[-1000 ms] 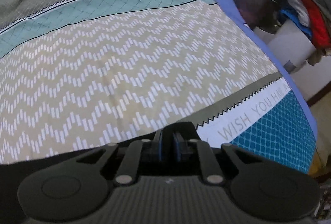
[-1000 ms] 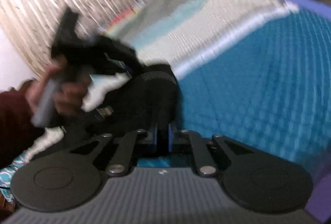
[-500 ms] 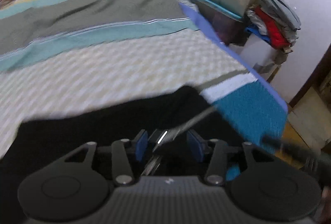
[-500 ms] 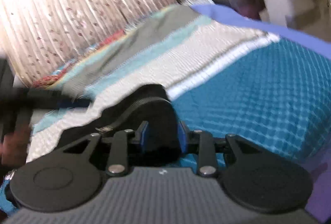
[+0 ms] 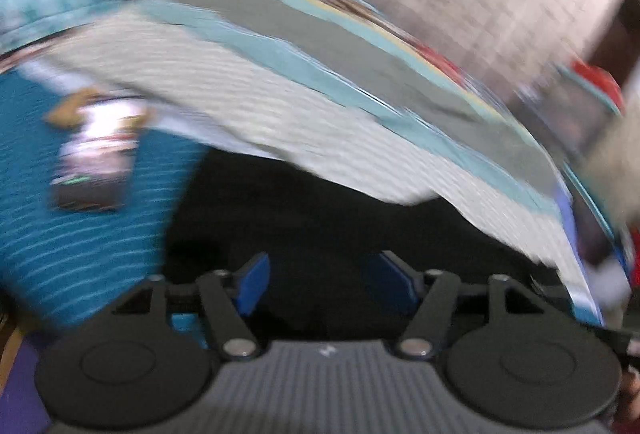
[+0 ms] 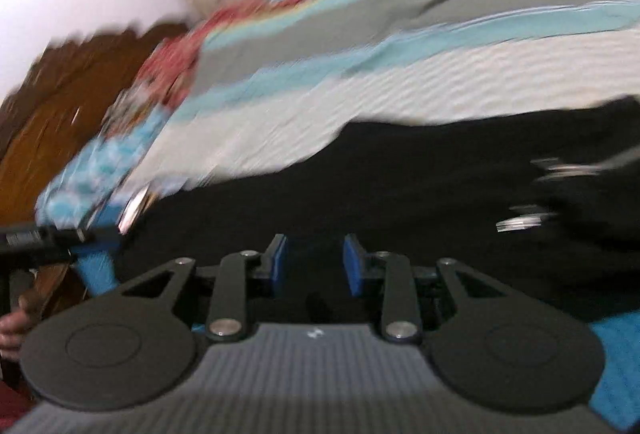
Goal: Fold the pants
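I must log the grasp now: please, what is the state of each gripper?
Left gripper: open, holding nothing, over the black pants.
Right gripper: open, holding nothing, also over the pants.

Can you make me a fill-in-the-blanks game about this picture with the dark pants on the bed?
1. The soft cloth pants lying on the striped patterned bedspread are coloured ____.
2. The jaws of the left gripper stand ____, with nothing between them.
3. The pads on the fingers of the right gripper are coloured ____.
4. The right gripper is holding ____.

Missing words: black; open; blue; nothing
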Available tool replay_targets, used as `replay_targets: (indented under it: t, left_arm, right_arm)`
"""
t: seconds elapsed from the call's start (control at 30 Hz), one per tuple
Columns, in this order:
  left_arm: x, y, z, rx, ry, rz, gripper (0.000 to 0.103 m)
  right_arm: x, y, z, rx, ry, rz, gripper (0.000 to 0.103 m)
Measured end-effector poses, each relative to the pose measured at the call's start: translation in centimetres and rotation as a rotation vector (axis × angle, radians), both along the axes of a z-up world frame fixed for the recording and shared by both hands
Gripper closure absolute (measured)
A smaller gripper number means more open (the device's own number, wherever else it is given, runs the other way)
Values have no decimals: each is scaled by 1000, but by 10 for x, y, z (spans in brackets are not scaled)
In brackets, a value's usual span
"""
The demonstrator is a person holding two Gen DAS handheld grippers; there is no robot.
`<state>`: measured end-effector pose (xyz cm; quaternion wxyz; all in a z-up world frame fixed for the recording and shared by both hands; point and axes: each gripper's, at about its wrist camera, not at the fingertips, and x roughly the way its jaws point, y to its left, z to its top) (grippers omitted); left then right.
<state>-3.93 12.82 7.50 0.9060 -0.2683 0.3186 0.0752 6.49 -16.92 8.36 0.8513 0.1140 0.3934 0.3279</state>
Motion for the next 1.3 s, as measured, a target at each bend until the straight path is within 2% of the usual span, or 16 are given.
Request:
replay_targets:
  t: [0.1,0.17,0.23,0.3,0.4,0.47,0.53,0.57,0.63,0.7,0.8,0.93,1.03,1.17,1.23,1.3]
  left_arm:
    - [-16,34,-18,-83,9,105,34]
    - [-17,53,-35,-183,11,150,23]
    - [-13,66,-47,-252,8,180,19]
    - [-1,74,-59,-307,15,195,10]
    - [20,82,-76,-417,15,188,7]
    - [31,80,-84,-418,23,205,7]
    - [40,78,-88,-385,45,212,38]
    - [43,77,-91,-375,63,203,60]
    - [44,72,-90,-344,72,209,66]
    - [43,62,-81,-275,53,199,69]
    - [39,41,-55,-168,9,162,70]
    - [42,0,-17,13,-72,59,70]
    - [57,-39,3,137,-112,-53,70]
    - [82,-103,9,257,-121,-236,67]
    - [92,-135,3,308,-101,-331,52]
    - [103,-163,-11,354,-54,-399,24]
  right_arm:
    - [5,50,1,-37,23,124,75]
    - [8,80,5,-61,20,193,79]
    - [14,107,11,-73,18,241,80]
    - [17,130,18,-70,15,277,81]
    - [26,162,18,-55,44,300,81]
    - [34,177,10,-36,97,298,81]
    - [45,188,-7,-12,196,278,81]
    - [50,192,-18,-1,268,268,81]
    - [53,203,-55,-38,440,284,83]
    - [43,197,-60,-30,393,270,83]
    - [42,191,-49,-12,389,289,81]
    - [47,156,-42,144,428,220,79]
    - [52,116,-38,225,420,124,79]
    - [59,51,-41,326,441,-60,79]
    - [57,17,-44,371,456,-149,78]
    - [53,-11,-49,397,470,-224,77]
